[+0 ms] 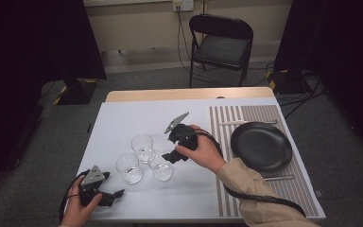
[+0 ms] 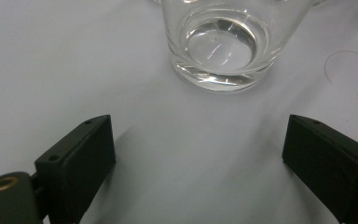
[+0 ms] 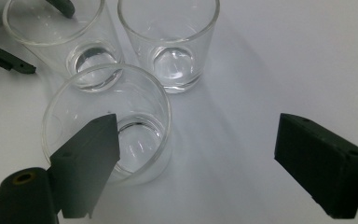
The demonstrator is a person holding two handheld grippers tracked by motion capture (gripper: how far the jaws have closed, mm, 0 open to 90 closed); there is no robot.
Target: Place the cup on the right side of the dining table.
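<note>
Three empty clear glasses stand close together on the white mat (image 1: 123, 123): a rear glass (image 1: 142, 146), a front-left glass (image 1: 129, 168) and a front-right glass (image 1: 162, 170). My left gripper (image 1: 115, 195) lies low near the mat's front-left corner, open, a short way from the front-left glass (image 2: 221, 46); nothing is between its jaws (image 2: 198, 154). My right gripper (image 1: 172, 156) hovers just right of the glasses, open (image 3: 196, 144). Its left jaw overlaps the nearest glass (image 3: 140, 107), and the gap between the jaws is bare mat. Two more glasses (image 3: 51, 32) (image 3: 168, 37) stand behind.
A striped placemat (image 1: 227, 118) on the right carries a black plate (image 1: 261, 145), with cutlery above (image 1: 246, 122) and below (image 1: 279, 178) it. A black folding chair (image 1: 222, 45) stands beyond the table's far edge. The right gripper's cable (image 1: 264, 201) trails along the sleeve.
</note>
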